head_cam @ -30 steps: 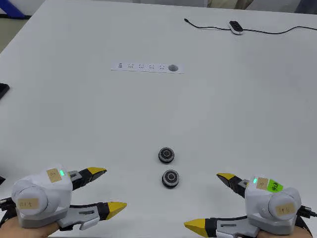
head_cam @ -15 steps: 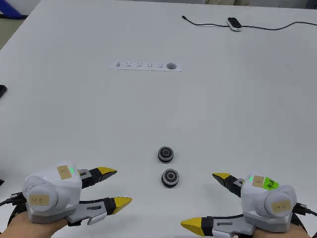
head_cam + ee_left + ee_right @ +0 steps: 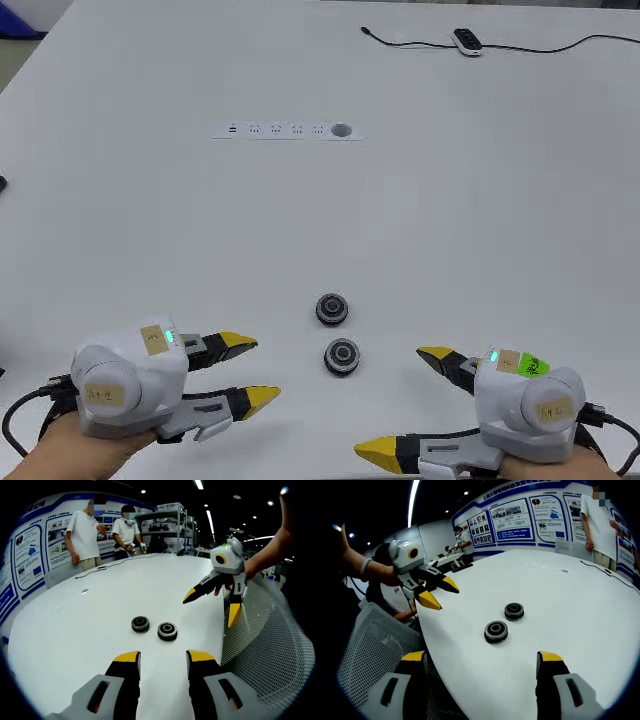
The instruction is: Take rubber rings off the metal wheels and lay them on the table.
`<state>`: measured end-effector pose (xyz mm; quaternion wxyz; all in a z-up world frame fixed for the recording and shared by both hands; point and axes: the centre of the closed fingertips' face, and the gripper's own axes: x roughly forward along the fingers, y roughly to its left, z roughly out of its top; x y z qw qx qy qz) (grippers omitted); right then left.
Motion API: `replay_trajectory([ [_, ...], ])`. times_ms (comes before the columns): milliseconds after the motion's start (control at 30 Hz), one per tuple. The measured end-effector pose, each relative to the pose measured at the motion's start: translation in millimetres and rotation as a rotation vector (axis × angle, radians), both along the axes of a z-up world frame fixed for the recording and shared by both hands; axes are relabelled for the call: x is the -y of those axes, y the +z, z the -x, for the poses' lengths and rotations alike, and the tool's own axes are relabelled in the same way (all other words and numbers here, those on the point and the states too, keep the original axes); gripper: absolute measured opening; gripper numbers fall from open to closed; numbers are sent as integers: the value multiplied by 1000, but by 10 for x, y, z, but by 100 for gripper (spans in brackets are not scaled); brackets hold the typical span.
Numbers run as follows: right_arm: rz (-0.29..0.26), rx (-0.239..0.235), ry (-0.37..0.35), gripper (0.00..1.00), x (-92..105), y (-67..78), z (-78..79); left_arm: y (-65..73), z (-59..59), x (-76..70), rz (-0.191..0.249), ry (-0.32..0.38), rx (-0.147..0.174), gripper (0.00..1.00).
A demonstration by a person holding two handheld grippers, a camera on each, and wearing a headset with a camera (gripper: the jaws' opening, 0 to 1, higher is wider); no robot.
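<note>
Left gripper [image 3: 256, 370] & right gripper [image 3: 400, 402] both spread, empty. Near wheel [image 3: 341, 356]: metal prob. heavy, stiff; rubber ring [image 3: 496, 640] soft, grippy, so I'd pinch it at outer rim.

Two black-ringed metal wheels: far wheel [image 3: 332, 309], near wheel [image 3: 342, 356]. Two yellow-tipped claws: left claw [image 3: 257, 370], right claw [image 3: 397, 401]. One power strip [image 3: 287, 130]. One corded switch [image 3: 466, 41]. One white bench [image 3: 520, 200].

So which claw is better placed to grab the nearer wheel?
Probably the right claw: its jaws gape wide and the near wheel lies straight ahead between them. The left claw also faces it, open, but with a narrower gap. It's close.
</note>
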<state>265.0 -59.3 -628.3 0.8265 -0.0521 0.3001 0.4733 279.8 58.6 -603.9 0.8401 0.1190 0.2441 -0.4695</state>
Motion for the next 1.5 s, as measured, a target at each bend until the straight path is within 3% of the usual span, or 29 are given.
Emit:
replay_trajectory([
  [667, -19, -5, 2, 90, -55, -7, -13, -9, -150, 389, -25, -86, 18, 39],
  [1500, -51, -23, -12, 89, -113, -30, -37, -173, -266, 664, -103, -155, 11, 27],
])
